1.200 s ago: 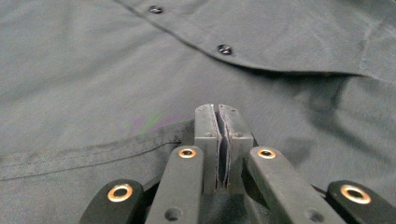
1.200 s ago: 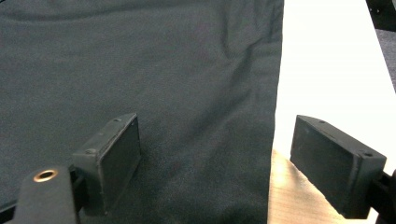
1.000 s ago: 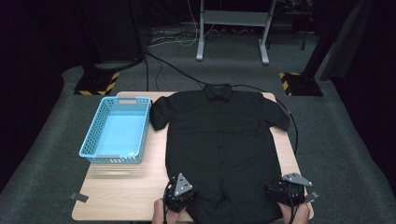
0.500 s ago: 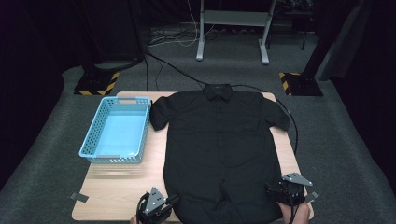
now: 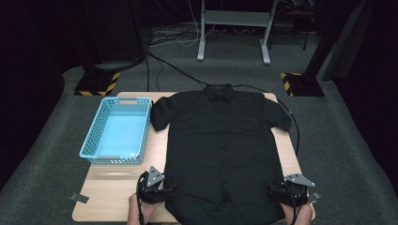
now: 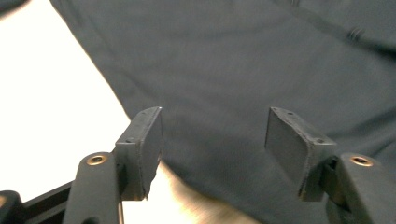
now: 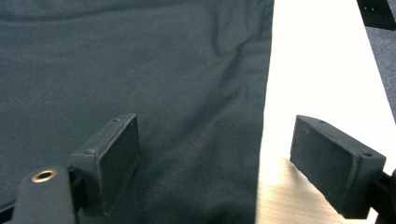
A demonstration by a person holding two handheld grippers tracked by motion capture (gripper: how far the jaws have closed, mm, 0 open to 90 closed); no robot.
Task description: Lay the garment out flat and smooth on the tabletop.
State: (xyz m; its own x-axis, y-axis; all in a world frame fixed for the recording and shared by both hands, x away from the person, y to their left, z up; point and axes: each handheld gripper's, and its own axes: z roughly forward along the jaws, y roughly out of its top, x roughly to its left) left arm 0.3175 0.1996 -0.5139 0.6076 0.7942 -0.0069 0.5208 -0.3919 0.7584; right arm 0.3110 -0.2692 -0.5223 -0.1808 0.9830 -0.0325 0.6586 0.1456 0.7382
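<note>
A: Where does the black shirt lie?

B: Flat on the desk, front side up, buttoned, collar at the far edge and hem hanging just over the near edge. The sleeves spread toward the left and right edges; the right sleeve reaches the desk's right edge.

A: And the left claw?

B: It sits near the desk's near edge, at the shirt's lower left corner, pointing in toward the cloth. Its jaws have just been opening. In the left gripper view they stand apart, with the shirt's side edge running between them; the pads press on nothing, so it grips nothing.

A: The right claw?

B: At the near right corner of the desk, by the shirt's lower right corner. In the right gripper view its jaws stand wide apart, one over the dark cloth, the other over bare wood, the shirt's side edge between them. No pad pinches the fabric, so it is open too.

A: Anything else on the desk?

B: A light blue basket stands along the left edge, just beside the shirt's left sleeve. A black cable trails past the right edge.
</note>
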